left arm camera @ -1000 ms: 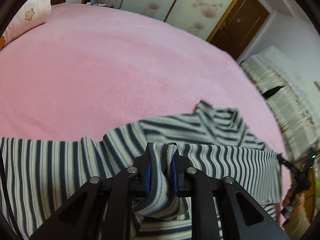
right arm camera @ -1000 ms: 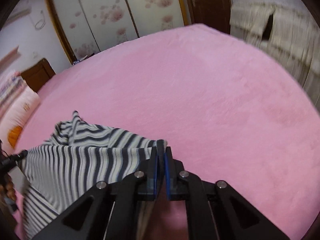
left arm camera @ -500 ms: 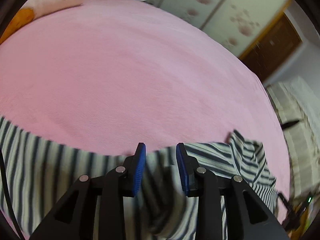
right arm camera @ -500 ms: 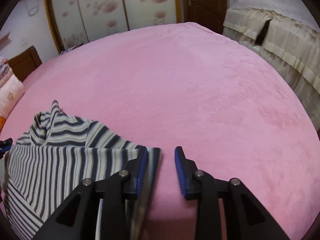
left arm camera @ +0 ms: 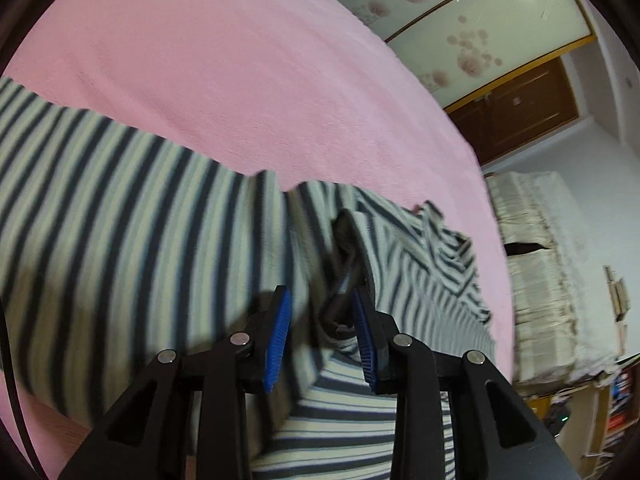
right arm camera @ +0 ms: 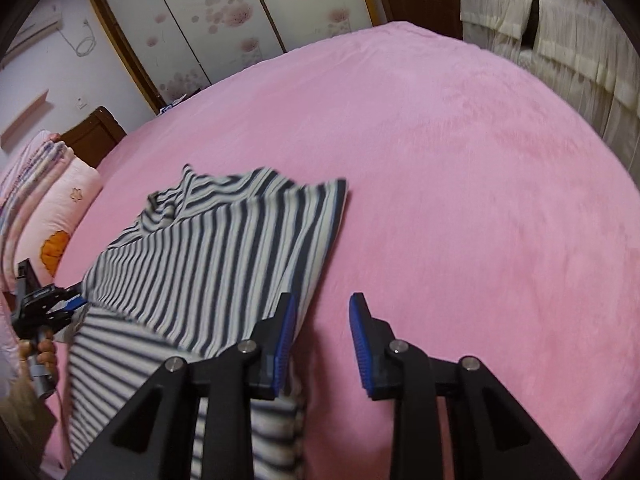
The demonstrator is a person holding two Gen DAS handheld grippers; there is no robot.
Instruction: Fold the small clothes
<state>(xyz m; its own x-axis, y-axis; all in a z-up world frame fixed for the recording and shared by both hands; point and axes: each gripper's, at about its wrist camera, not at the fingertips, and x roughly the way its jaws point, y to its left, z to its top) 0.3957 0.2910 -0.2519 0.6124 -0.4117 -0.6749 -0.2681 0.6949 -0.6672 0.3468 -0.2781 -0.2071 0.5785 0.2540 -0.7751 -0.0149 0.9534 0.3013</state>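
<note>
A navy-and-cream striped garment [left arm camera: 140, 208] lies folded over on the pink blanket [left arm camera: 240, 60]. My left gripper [left arm camera: 320, 294] hovers just over its rumpled middle, blue pads apart, with no cloth pinched between them. In the right wrist view the same garment [right arm camera: 224, 248] spreads left of my right gripper [right arm camera: 323, 300]. That gripper is open above bare pink blanket [right arm camera: 460, 200], its left finger [right arm camera: 286, 332] beside the garment's folded edge. The left gripper [right arm camera: 78, 302] shows at the far left edge, held by a hand [right arm camera: 40, 356].
Pillows [right arm camera: 60, 208] are stacked at the bed's head on the left. Flowered wardrobe doors [right arm camera: 224, 16] and a brown door [left arm camera: 520, 112] stand behind the bed. Cream draped furniture [left arm camera: 540, 260] runs along the bed's far side.
Both grippers were shut on the striped garment's edge; both have opened and let it go. The cloth now lies on the blanket, and both hands have drawn back from it.
</note>
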